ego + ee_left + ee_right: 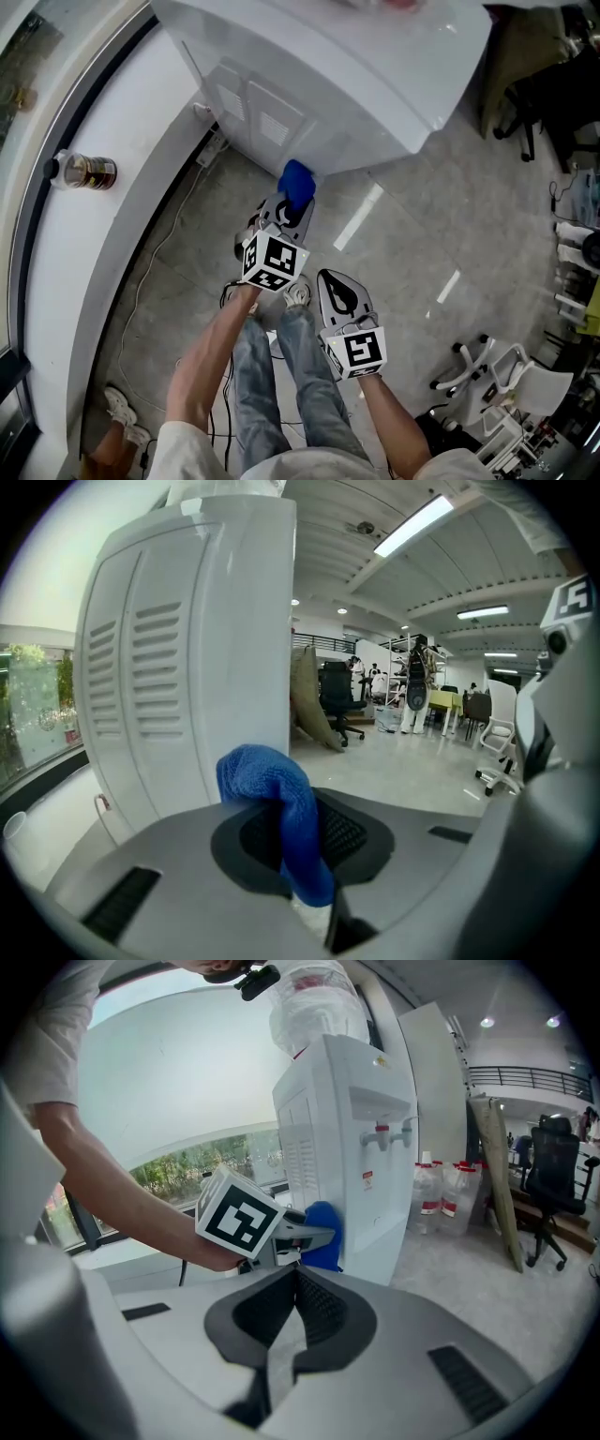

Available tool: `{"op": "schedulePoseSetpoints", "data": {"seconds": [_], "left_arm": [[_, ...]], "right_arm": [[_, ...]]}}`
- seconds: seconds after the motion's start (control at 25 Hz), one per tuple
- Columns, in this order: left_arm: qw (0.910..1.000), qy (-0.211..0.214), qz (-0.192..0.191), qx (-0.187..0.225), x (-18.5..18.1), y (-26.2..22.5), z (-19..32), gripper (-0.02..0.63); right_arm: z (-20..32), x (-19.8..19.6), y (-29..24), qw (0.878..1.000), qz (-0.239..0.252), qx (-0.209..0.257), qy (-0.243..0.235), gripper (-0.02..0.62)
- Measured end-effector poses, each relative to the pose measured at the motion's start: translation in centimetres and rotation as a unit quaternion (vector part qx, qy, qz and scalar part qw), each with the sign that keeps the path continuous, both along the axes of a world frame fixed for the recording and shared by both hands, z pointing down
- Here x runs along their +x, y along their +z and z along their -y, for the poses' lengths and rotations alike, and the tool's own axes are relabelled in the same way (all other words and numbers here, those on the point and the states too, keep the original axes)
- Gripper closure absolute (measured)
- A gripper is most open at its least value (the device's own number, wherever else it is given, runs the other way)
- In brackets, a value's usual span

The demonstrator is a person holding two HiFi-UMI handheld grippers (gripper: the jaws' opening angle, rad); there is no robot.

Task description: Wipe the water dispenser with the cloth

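Note:
A tall white water dispenser (309,84) stands on the grey floor, its vented side panel (178,667) filling the left gripper view. My left gripper (292,208) is shut on a blue cloth (297,184), and the cloth touches the dispenser's lower side near its front corner. The blue cloth (281,808) bulges out from between the jaws. My right gripper (339,292) hangs back beside the left one, shut with nothing in it. From the right gripper view the dispenser (342,1147) shows its taps and a bottle on top, with the cloth (321,1234) against its side.
A white window ledge (84,234) runs along the left with a bottle (82,170) on it. A cable (155,262) trails over the floor by the wall. Office chairs (497,375) stand at the right. Water jugs (441,1194) and a leaning board (497,1176) sit beyond the dispenser.

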State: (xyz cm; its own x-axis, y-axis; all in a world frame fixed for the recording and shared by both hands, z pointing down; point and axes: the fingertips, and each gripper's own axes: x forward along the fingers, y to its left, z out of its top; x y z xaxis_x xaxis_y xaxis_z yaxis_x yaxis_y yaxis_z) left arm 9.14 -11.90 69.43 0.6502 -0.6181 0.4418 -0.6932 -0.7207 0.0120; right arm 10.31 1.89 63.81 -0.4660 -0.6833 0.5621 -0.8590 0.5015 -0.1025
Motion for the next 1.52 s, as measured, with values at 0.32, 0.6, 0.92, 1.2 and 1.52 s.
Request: {"op": "schedulePoseSetpoints", "data": {"seconds": [0.32,0.6,0.92,1.2,1.52], "left_arm": [[0.9987,-0.042,-0.021,0.021,-4.0,-7.2,-0.3,0.554],[0.994,-0.087,-0.05,0.043,-8.2,-16.5,-0.6,0.554],[0.992,-0.099,-0.064,0.044,-10.2,-27.4,-4.1,0.554],[0.9881,-0.12,-0.069,0.068,-12.6,-37.9,-4.5,0.554],[0.9808,-0.146,-0.089,0.094,-13.2,-46.6,-5.4,0.554]], "right_arm": [[1.8,-2.0,-5.5,0.999,0.003,0.039,-0.012,0.58],[4.5,-4.4,-13.9,0.995,0.007,0.097,-0.022,0.58],[5.9,-5.8,-25.0,0.989,0.008,0.145,-0.024,0.58],[8.1,-8.4,-34.4,0.98,0.024,0.196,-0.035,0.58],[9.2,-9.1,-42.0,0.972,0.027,0.229,-0.049,0.58]]}}
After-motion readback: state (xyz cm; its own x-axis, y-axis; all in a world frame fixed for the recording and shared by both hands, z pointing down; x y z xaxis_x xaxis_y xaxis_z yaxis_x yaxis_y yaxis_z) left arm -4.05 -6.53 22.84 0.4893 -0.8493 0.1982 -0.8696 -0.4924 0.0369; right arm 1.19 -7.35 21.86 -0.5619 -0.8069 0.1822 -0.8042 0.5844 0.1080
